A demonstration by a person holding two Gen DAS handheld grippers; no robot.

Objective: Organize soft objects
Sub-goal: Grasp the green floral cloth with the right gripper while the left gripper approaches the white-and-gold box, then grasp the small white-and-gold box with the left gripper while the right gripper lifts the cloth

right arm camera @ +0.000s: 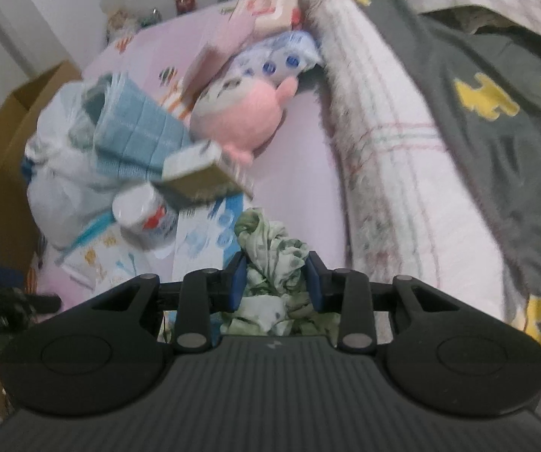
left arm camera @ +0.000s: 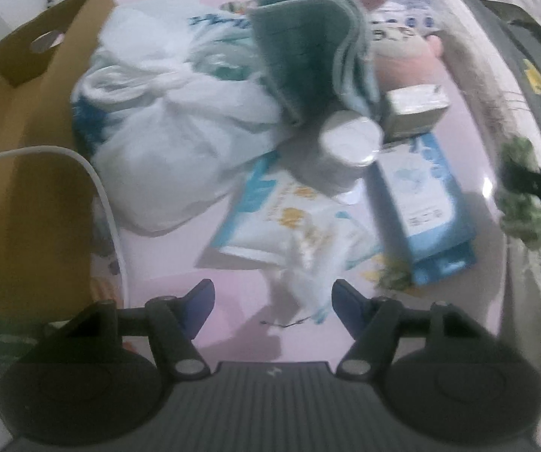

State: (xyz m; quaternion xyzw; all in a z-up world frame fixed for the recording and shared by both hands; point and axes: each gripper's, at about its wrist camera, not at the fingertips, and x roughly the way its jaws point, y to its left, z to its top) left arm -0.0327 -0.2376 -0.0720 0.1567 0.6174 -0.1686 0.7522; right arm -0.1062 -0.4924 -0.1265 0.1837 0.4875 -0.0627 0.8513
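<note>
**Green cloth held over the bed**

Cloth [right arm camera: 270,263], green-patterned and crumpled, is pinched in the right gripper [right arm camera: 276,278] above the pink bed [right arm camera: 308,173]. The left gripper [left arm camera: 272,301] is spread, empty. Grip should be kept firm while the bundle is carried towards the box [left arm camera: 33,173].

I see crumpled green cloth [right arm camera: 270,263], fuzzy pink plush [right arm camera: 249,116], glossy plastic bag [left arm camera: 165,143], matt cardboard box [left arm camera: 25,173], ribbed towel [left arm camera: 304,49].
</note>
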